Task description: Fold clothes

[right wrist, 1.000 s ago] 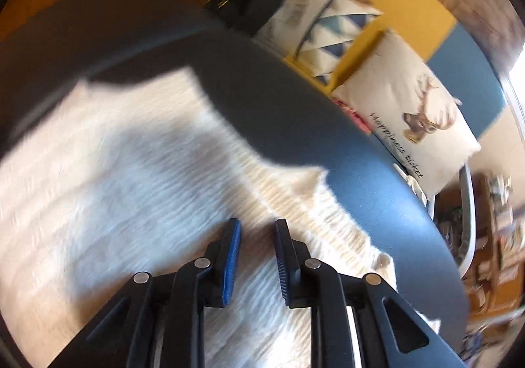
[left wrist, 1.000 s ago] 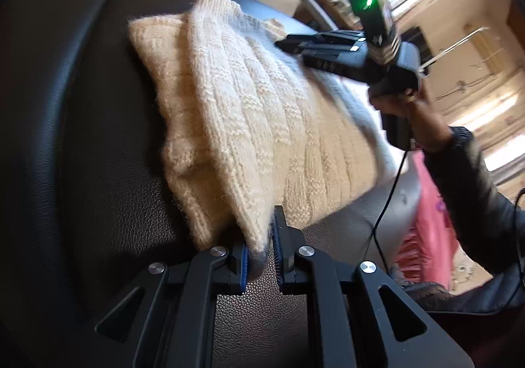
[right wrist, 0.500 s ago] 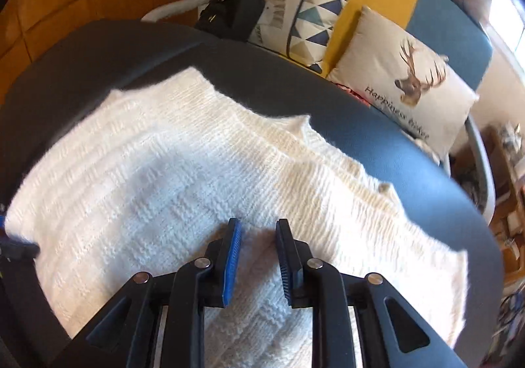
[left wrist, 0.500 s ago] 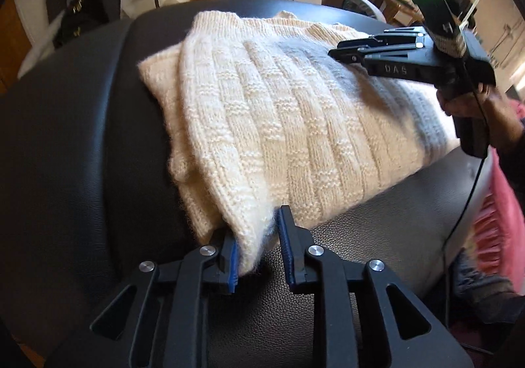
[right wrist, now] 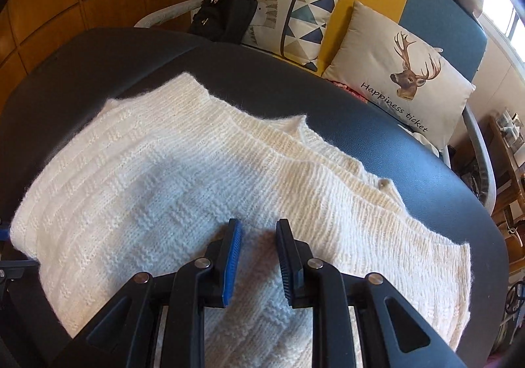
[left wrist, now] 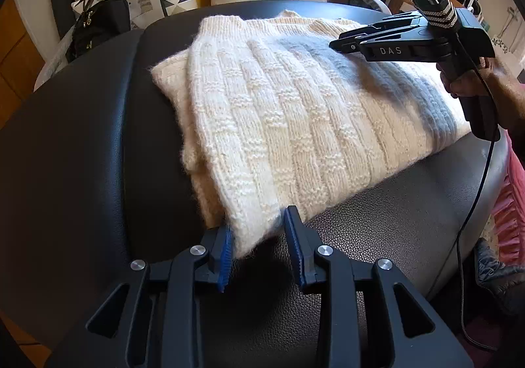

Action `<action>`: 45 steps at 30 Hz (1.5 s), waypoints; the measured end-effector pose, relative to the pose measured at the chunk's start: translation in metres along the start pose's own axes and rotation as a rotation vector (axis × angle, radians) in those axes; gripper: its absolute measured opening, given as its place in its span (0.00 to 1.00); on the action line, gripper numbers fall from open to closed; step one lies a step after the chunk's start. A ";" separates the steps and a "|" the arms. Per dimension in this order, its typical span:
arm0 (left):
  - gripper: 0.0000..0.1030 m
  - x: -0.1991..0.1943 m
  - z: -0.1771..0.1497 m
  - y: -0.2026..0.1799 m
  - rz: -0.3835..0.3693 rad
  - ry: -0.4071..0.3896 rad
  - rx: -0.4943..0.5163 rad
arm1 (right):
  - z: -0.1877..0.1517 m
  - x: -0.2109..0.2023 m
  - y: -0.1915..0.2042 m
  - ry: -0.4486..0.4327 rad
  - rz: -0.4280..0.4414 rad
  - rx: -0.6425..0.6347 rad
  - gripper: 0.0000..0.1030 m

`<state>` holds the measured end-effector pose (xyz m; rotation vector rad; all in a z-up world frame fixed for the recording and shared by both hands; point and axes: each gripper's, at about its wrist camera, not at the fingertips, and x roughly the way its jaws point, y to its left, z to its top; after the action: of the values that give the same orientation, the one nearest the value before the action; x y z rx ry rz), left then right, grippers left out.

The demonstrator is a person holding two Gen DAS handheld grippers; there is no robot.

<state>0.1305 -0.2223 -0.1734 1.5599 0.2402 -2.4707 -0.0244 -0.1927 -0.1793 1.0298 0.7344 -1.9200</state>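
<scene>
While the sweater (left wrist: 295,125) lies doubled on the black surface (left wrist: 377,236), both grippers' jaws stand released; square its edges.

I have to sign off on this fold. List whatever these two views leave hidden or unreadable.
- Sweater underside and inner layers: both views, covered by its own top layer.
- Sweater's near edge: right wrist view, hidden behind the right gripper and cut by the bottom edge.
- Corner between the left gripper pads: left wrist view, contact unclear.
- Whether the right gripper touches the knit: unclear in both views.
- Shelf items at far right: too small.
</scene>
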 end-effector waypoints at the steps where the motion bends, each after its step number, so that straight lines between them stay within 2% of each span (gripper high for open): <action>1: 0.32 0.000 -0.001 0.000 0.003 0.001 0.001 | 0.001 0.000 0.000 0.000 -0.001 -0.001 0.21; 6: 0.34 0.000 -0.005 0.001 0.008 0.000 0.000 | 0.005 -0.001 0.003 -0.003 0.005 -0.006 0.21; 9: 0.35 0.002 -0.006 0.007 -0.019 -0.003 -0.040 | 0.009 0.000 0.007 -0.005 0.011 -0.011 0.21; 12: 0.35 -0.002 -0.013 0.027 -0.107 -0.016 -0.154 | 0.009 0.008 0.006 0.008 0.019 0.017 0.21; 15: 0.35 -0.009 -0.028 0.054 -0.151 -0.034 -0.270 | 0.010 -0.004 -0.003 -0.013 0.064 0.087 0.21; 17: 0.35 -0.014 -0.040 0.067 -0.159 -0.062 -0.307 | 0.005 -0.017 -0.005 -0.035 0.121 0.117 0.21; 20: 0.36 -0.018 -0.045 0.070 -0.186 -0.106 -0.301 | -0.008 -0.032 0.003 -0.057 0.192 0.097 0.22; 24: 0.36 -0.012 -0.029 0.055 -0.205 -0.162 -0.230 | -0.019 -0.024 0.006 -0.048 0.223 0.112 0.23; 27: 0.37 0.003 -0.016 0.044 -0.214 -0.128 -0.182 | -0.025 -0.022 -0.005 -0.064 0.244 0.178 0.24; 29: 0.32 0.001 -0.019 0.040 -0.217 -0.131 -0.148 | -0.028 -0.021 -0.012 -0.074 0.258 0.223 0.24; 30: 0.18 0.001 -0.021 0.044 -0.219 -0.121 -0.154 | -0.030 -0.020 -0.016 -0.080 0.265 0.245 0.24; 32: 0.10 0.001 -0.026 0.053 -0.229 -0.102 -0.174 | -0.037 -0.022 -0.026 -0.089 0.270 0.294 0.23; 35: 0.09 0.000 -0.036 0.074 -0.282 -0.082 -0.272 | -0.066 -0.042 -0.061 -0.087 0.218 0.388 0.23; 37: 0.13 -0.005 -0.036 0.082 -0.279 -0.082 -0.316 | -0.092 -0.055 -0.084 -0.070 0.191 0.438 0.24; 38: 0.13 -0.011 -0.034 0.085 -0.272 -0.097 -0.333 | -0.105 -0.062 -0.095 -0.061 0.178 0.463 0.24; 40: 0.14 -0.034 -0.031 0.090 -0.277 -0.179 -0.364 | -0.129 -0.074 -0.111 -0.042 0.162 0.494 0.24; 41: 0.16 -0.045 -0.029 0.090 -0.292 -0.224 -0.376 | -0.139 -0.080 -0.116 -0.034 0.154 0.497 0.24; 42: 0.23 -0.056 -0.023 0.088 -0.337 -0.273 -0.376 | -0.146 -0.084 -0.116 -0.025 0.144 0.487 0.24; 44: 0.30 -0.062 -0.005 0.075 -0.387 -0.326 -0.341 | -0.158 -0.091 -0.116 -0.009 0.129 0.466 0.24; 45: 0.30 -0.058 0.006 0.065 -0.381 -0.325 -0.311 | -0.161 -0.092 -0.112 -0.003 0.133 0.453 0.24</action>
<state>0.1667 -0.2811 -0.1203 1.0456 0.8870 -2.7446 -0.0288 0.0237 -0.1674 1.3096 0.2185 -2.0143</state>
